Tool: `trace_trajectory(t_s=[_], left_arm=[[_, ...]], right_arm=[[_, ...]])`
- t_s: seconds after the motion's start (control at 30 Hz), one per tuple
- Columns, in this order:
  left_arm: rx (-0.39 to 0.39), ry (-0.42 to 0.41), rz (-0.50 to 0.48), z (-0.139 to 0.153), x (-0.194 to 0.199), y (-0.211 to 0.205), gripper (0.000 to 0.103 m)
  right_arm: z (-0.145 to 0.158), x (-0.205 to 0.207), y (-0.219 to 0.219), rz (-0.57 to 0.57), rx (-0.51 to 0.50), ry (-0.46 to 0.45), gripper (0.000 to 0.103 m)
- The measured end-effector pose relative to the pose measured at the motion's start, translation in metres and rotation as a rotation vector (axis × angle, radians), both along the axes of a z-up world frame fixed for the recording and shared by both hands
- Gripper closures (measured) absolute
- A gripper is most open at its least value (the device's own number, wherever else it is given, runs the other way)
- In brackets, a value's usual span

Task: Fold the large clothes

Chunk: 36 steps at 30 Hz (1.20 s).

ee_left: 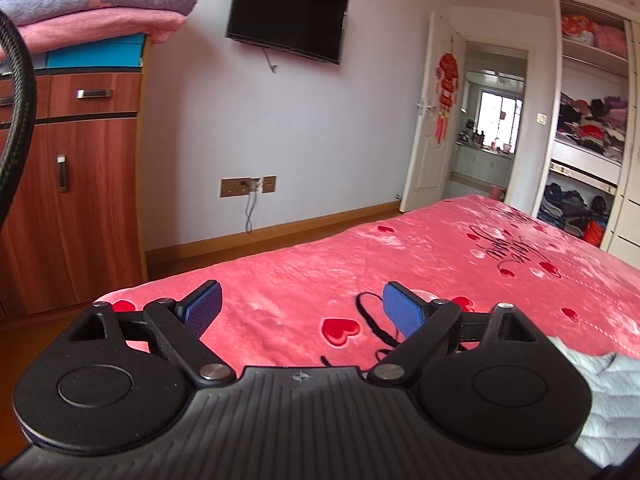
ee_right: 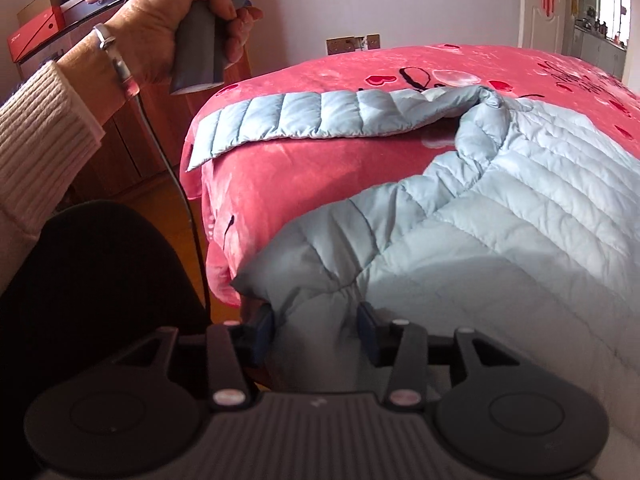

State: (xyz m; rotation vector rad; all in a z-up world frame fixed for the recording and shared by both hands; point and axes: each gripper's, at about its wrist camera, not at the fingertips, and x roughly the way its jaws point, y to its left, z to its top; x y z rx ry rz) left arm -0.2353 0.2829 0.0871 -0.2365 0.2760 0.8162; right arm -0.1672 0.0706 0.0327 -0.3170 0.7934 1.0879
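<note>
A pale blue quilted down jacket (ee_right: 500,232) lies on a bed with a pink heart-print blanket (ee_right: 312,168). One sleeve (ee_right: 304,116) stretches left toward the bed corner. My right gripper (ee_right: 316,332) is at the jacket's near lower edge, with a bunch of its fabric between the blue pads (ee_right: 366,330). My left gripper (ee_left: 302,308) is open and empty, held above the blanket (ee_left: 400,256); the hand holding it shows at the top of the right wrist view (ee_right: 192,20). A bit of the jacket (ee_left: 608,396) shows at lower right in the left wrist view.
A wooden cabinet (ee_left: 72,184) with folded blankets on top stands left of the bed. A wall TV (ee_left: 286,12), an open door (ee_left: 424,116) and an open wardrobe full of clothes (ee_left: 588,132) lie beyond. My dark-clothed leg (ee_right: 92,280) is beside the bed edge.
</note>
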Motion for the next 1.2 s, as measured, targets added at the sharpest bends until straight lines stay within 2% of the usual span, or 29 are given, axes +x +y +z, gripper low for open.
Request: trace_trajectory(t_s=[0.17,0.33,0.4,0.5,0.6,0.7,0.83,0.9,1.03,1.1,1.2], left_arm=[[0.026,0.033,-0.106,0.008,0.003,-0.033,0.0],[0.052,0.015,-0.242,0.024,-0.009,-0.079,0.0],[0.057,0.023,-0.291,0.027,-0.013,-0.099,0.0],[0.063,0.021,-0.377,0.031,-0.019,-0.129,0.0],[0.09,0.04,-0.435,0.033,-0.025,-0.153,0.0],[0.112,0.068,-0.488,0.033,-0.029,-0.182,0.0],[0.12,0.102,-0.58,0.026,-0.031,-0.223,0.0],[0.123,0.119,-0.651,0.014,-0.038,-0.249,0.0],[0.13,0.184,-0.807,-0.014,-0.039,-0.292,0.0],[0.116,0.217,-0.902,-0.034,-0.042,-0.314,0.0],[0.139,0.278,-1.022,-0.063,-0.046,-0.348,0.0]], right_arm=[[0.014,-0.005,-0.038,-0.167,0.029,-0.06,0.036],[0.031,0.005,-0.092,-0.428,0.075,-0.085,0.023],[0.037,0.008,-0.115,-0.552,0.099,-0.099,0.013],[0.047,0.01,-0.152,-0.741,0.127,-0.13,0.007],[0.05,0.007,-0.193,-0.906,0.197,-0.137,0.001],[0.042,0.006,-0.23,-1.047,0.24,-0.16,0.001],[0.026,0.015,-0.273,-1.104,0.251,-0.151,0.001],[0.02,0.02,-0.293,-1.087,0.288,-0.137,0.001],[0.0,0.035,-0.319,-1.054,0.316,0.009,0.003],[-0.008,0.041,-0.322,-1.037,0.309,0.047,0.006],[-0.018,0.05,-0.323,-0.974,0.318,0.109,0.011]])
